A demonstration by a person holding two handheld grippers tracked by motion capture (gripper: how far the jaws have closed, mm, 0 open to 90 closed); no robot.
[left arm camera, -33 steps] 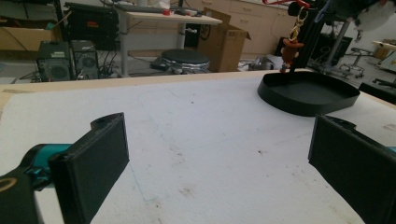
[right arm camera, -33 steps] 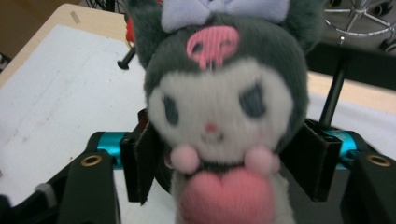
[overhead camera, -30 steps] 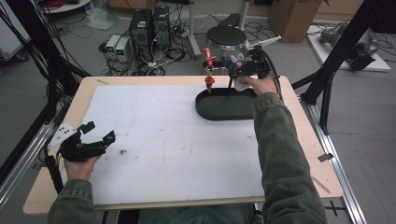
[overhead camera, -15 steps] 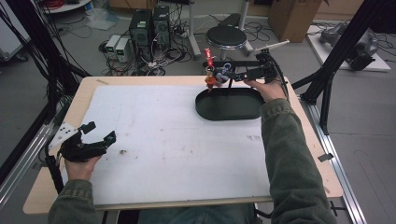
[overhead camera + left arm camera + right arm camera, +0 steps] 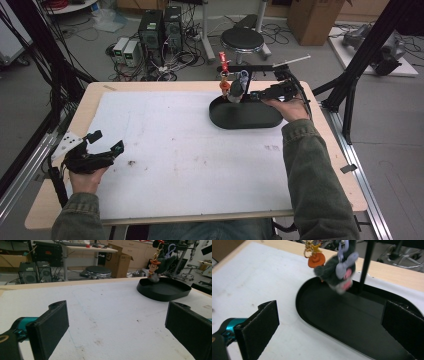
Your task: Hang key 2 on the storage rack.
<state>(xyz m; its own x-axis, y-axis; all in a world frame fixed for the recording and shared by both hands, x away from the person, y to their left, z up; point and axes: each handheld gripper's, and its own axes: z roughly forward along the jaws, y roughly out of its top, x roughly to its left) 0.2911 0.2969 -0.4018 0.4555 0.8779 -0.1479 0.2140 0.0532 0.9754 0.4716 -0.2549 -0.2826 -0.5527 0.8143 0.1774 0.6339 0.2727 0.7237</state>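
Tongs on both sides stood wide open and held nothing. Right tongs (image 5: 252,95) hovered over the far end of the black tray (image 5: 250,119), pointed at the hanging toys; left tongs (image 5: 102,145) rested low at the near left of the desk (image 5: 165,85), well apart from everything.

A grey plush toy (image 5: 337,271) hung from a purple loop (image 5: 343,248) on the stand, suspended above the tray's far rim. Beside it hung a small cowboy charm with an orange hat (image 5: 316,260) on a gold clasp. The plush was judged light, soft and compressible; it would swing freely if nudged, so a grip across the body, closing squarely, appeared safer than taking the thin loop. The charm looked harder and smaller, and more likely to slip.

The top of the stand and the hook carrying both loops were cut off in the right gripper view, so how the loops were attached could not be confirmed. The plush was blurred there, possibly swinging. Its face detail could not be made out from the high view.
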